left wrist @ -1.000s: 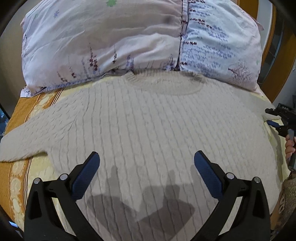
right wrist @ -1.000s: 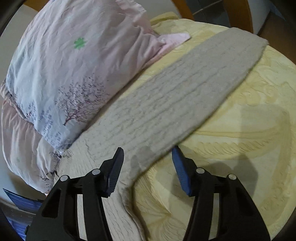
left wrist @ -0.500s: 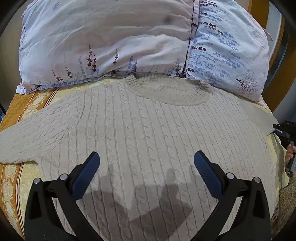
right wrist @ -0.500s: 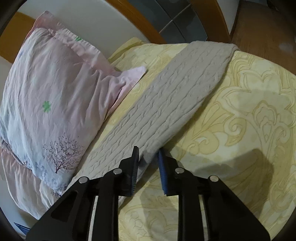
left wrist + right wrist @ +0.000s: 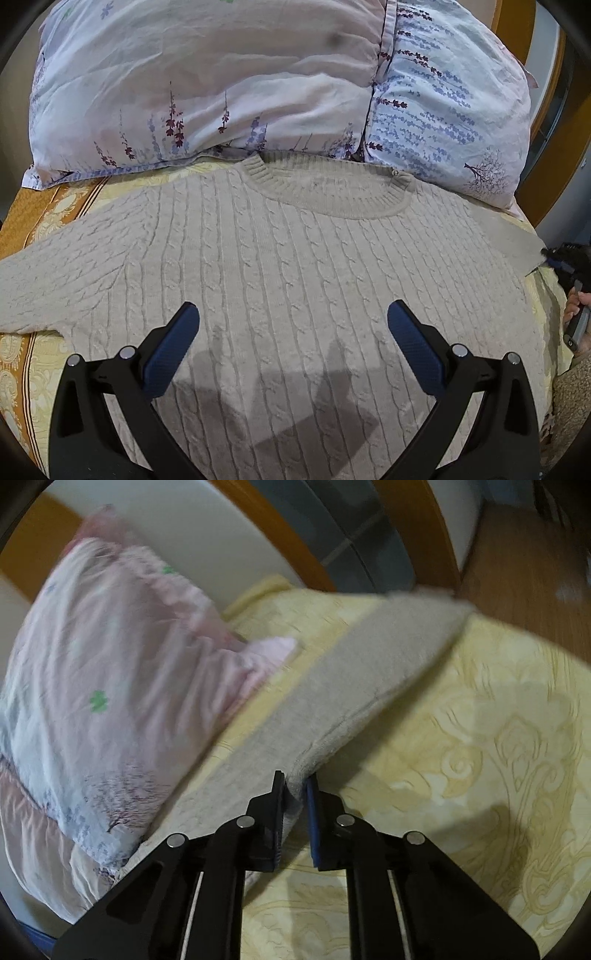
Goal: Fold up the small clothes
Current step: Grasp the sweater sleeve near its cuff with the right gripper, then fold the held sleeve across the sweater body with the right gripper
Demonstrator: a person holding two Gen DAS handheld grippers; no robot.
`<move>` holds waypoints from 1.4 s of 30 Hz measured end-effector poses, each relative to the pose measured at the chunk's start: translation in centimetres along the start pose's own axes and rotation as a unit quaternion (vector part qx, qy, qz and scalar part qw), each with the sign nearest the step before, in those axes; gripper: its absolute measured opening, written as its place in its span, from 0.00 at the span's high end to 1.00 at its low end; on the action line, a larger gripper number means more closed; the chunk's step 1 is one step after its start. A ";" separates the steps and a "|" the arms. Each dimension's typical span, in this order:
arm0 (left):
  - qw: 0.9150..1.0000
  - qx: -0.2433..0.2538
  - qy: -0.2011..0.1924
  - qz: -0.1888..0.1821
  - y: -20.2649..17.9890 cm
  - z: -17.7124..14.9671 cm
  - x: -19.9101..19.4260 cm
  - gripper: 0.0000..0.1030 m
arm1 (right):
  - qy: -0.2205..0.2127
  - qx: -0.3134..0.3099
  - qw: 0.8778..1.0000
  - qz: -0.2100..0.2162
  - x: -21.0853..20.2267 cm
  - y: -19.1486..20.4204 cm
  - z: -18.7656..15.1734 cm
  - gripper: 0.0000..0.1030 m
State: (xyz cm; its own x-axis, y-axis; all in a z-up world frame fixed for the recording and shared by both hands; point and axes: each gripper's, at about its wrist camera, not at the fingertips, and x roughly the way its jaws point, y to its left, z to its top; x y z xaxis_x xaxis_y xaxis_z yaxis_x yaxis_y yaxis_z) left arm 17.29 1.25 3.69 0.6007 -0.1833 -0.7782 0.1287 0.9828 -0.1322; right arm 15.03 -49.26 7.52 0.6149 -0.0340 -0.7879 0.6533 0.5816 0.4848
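Beige cable-knit sweater (image 5: 295, 280) lies flat on yellow patterned bedspread (image 5: 480, 775), nothing folded yet; right gripper (image 5: 295, 786) pinches the sleeve (image 5: 369, 672) edge, left gripper (image 5: 291, 325) hovers wide open, empty

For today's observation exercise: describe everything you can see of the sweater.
The sweater is cream cable knit with a ribbed round collar. It lies flat, front up, on the yellow bedspread, collar touching the pillows, sleeves spread sideways. The right gripper pinches one sleeve's edge; the left gripper hangs open above the body.
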 end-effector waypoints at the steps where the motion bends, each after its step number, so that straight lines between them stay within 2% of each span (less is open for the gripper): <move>1: 1.000 0.002 -0.001 0.000 0.0 0.0 0.0 0.02 | -0.007 -0.013 1.000 0.004 -0.5 0.7 0.1 0.89; 5: 1.000 0.005 -0.006 0.006 0.0 0.1 0.1 0.02 | -0.024 -0.065 0.997 0.041 -2.1 4.3 0.0 0.90; 9: 1.000 -0.010 -0.006 -0.006 0.3 0.2 0.1 0.02 | -0.009 -0.115 0.988 0.106 -3.4 8.4 -2.3 0.90; 11: 1.000 -0.020 -0.008 -0.017 0.5 0.2 0.1 0.02 | 0.016 -0.145 0.979 0.142 -3.7 10.8 -4.5 0.90; 13: 0.999 -0.031 -0.012 -0.027 0.6 0.2 0.1 0.02 | 0.058 -0.182 0.965 0.177 -3.0 13.6 -7.9 0.90; 15: 0.999 -0.035 -0.015 -0.034 0.6 0.1 0.1 0.02 | 0.099 -0.207 0.954 0.192 -1.9 15.2 -11.0 0.90; 17: 0.999 -0.033 -0.017 -0.035 0.5 0.0 0.0 0.02 | 0.149 -0.219 0.946 0.188 -0.2 16.1 -14.1 0.90; 20: 0.999 -0.028 -0.018 -0.035 0.2 0.1 -0.2 0.02 | 0.193 -0.222 0.941 0.168 2.0 16.0 -16.1 0.89; 21: 0.999 -0.029 -0.018 -0.037 0.2 0.1 -0.3 0.02 | 0.195 -0.214 0.943 0.167 2.1 15.8 -16.2 0.88; 23: 0.998 -0.031 -0.014 -0.044 0.3 0.3 -0.4 0.02 | 0.200 -0.189 0.946 0.175 1.9 15.1 -15.5 0.78; 24: 0.998 -0.031 -0.013 -0.047 0.4 0.3 -0.4 0.02 | 0.198 -0.176 0.948 0.175 1.7 14.8 -15.0 0.64; 25: 0.998 -0.033 -0.012 -0.051 0.4 0.4 -0.4 0.02 | 0.189 -0.160 0.953 0.176 1.3 14.2 -14.3 0.55; 26: 0.998 -0.035 -0.013 -0.053 0.5 0.4 -0.4 0.02 | 0.174 -0.140 0.959 0.175 0.8 13.3 -13.4 0.55; 28: 0.998 -0.040 -0.013 -0.053 0.7 0.5 -0.3 0.02 | 0.164 -0.109 0.965 0.172 0.7 12.1 -12.0 0.55; 30: 0.997 -0.046 -0.012 -0.058 1.0 0.7 -0.2 0.02 | 0.157 -0.051 0.973 0.161 0.8 9.3 -10.3 0.55; 33: 0.995 -0.067 -0.005 -0.080 1.5 0.9 0.1 0.02 | 0.154 0.023 0.974 0.163 1.3 6.3 -8.6 0.56; 38: 0.992 -0.082 -0.003 -0.095 2.3 1.1 0.2 0.02 | 0.096 0.058 0.989 0.101 0.2 3.3 -6.1 0.58; 42: 0.989 -0.100 -0.010 -0.110 3.4 1.4 0.0 0.02 | 0.067 0.025 0.996 0.049 0.3 3.1 -4.7 0.86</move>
State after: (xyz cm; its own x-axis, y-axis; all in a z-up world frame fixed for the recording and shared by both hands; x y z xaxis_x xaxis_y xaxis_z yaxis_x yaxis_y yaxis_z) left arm 18.84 4.59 4.15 0.5919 -0.3912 -0.7047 0.1003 0.9033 -0.4172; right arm 15.19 -43.63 6.99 0.6139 0.1316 -0.7783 0.6169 0.5352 0.5771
